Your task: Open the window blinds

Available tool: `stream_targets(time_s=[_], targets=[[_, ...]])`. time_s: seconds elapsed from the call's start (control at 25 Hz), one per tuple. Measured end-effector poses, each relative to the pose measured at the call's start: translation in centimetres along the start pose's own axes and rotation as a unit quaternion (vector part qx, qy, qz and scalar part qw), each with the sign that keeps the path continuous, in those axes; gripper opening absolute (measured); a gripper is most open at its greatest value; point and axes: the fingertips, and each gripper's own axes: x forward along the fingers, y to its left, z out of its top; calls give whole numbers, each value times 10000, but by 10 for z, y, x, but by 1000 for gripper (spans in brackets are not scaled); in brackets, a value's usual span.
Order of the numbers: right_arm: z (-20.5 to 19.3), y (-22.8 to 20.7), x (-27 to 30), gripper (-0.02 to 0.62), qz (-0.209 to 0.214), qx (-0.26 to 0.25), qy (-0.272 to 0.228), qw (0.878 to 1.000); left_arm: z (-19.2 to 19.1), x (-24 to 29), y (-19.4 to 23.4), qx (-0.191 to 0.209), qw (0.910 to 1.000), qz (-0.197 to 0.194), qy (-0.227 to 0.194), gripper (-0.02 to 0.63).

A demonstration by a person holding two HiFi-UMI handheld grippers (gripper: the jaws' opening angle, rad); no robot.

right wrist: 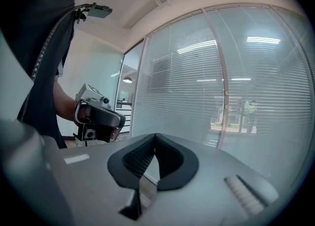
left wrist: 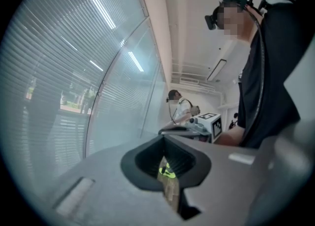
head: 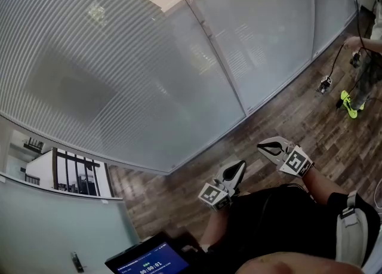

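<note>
The window blinds (head: pixel 119 58) hang with their slats closed behind tall glass panels that fill most of the head view. They also show in the left gripper view (left wrist: pixel 59 72) and the right gripper view (right wrist: pixel 236 82). My left gripper (head: pixel 241 164) and right gripper (head: pixel 261 145) are held side by side over the floor, short of the glass, touching nothing. The left gripper's (left wrist: pixel 164 137) tips meet with nothing between them. The right gripper's (right wrist: pixel 155 135) tips are also together and empty. From the right gripper view the left gripper (right wrist: pixel 96 116) appears off to the left.
A wooden floor (head: pixel 298 117) runs along the foot of the glass. Another person (head: pixel 367 46) in bright green shoes (head: pixel 349 104) stands at the far right with a dangling device (head: pixel 325 83). A dark screen (head: pixel 149 261) sits at the bottom edge.
</note>
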Motion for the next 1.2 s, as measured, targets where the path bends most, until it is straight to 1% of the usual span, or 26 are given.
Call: stream_targets(time_s=[0.16,0.4,0.64,0.72,0.84,0.92,1.2], targets=[[-2,8,-2,6,164,-48,67,9998,-3,1,0,-16,10000,-12,27,2],[-2,16,1,6,283,-89,109,9995,-5,2,2,40,9999,22,130,2],[-4,17,-1,6,305,-32,127,9995,-9,1,2,51,9999,39,120,2],[-5,18,-4,6,311,-2,123,9994,-7,1,0,-31,9999,51,156,2],[-9,16,-8,6,298,38,151,9994,-5,3,0,-329,9995,26,13,2],[-11,14,-10,6,294,79,164,9994,-4,6,0,-408,9992,42,-10,2],[-20,11,-16,6,219,157,226,9994,-8,8,-4,-157,9995,25,265,2]])
